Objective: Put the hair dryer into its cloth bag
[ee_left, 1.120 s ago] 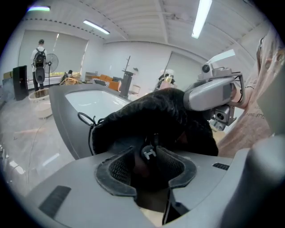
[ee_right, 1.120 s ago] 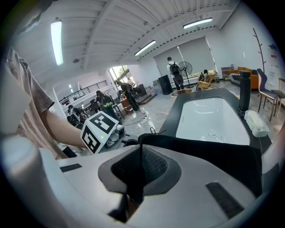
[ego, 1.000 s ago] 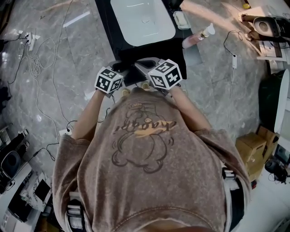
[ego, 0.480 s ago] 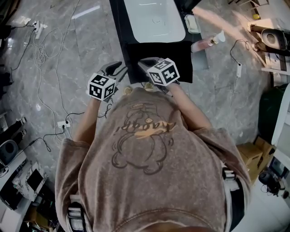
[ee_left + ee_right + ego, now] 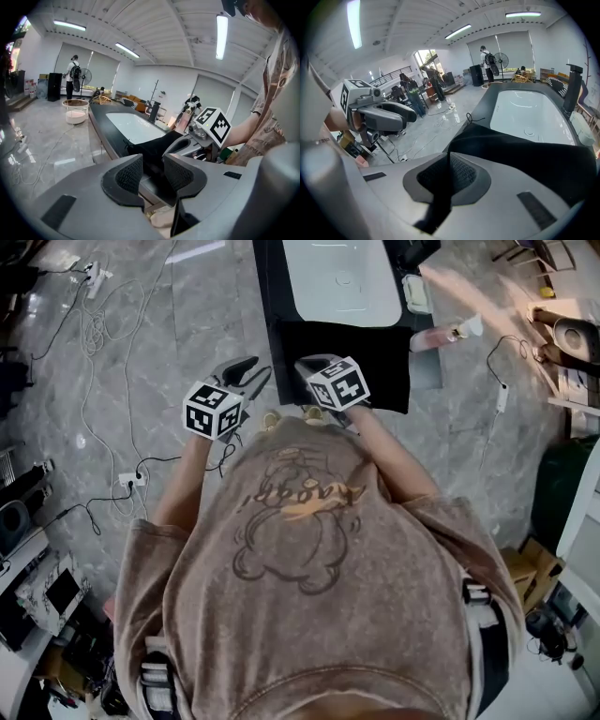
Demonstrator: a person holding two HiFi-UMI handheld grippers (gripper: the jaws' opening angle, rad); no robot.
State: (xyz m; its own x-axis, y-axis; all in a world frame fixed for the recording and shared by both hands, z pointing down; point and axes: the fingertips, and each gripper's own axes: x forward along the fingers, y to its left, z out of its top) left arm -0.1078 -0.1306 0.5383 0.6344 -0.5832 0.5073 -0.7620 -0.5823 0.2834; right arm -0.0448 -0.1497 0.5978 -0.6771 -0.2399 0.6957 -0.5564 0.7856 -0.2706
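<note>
Right gripper closed on near edge of bag lying on surface; left gripper half-open, empty, bag just beyond.

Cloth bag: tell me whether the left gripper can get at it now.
Probably yes: the left gripper is open and empty, and the cloth bag lies right ahead with nothing between. The right gripper already grips its edge.
</note>
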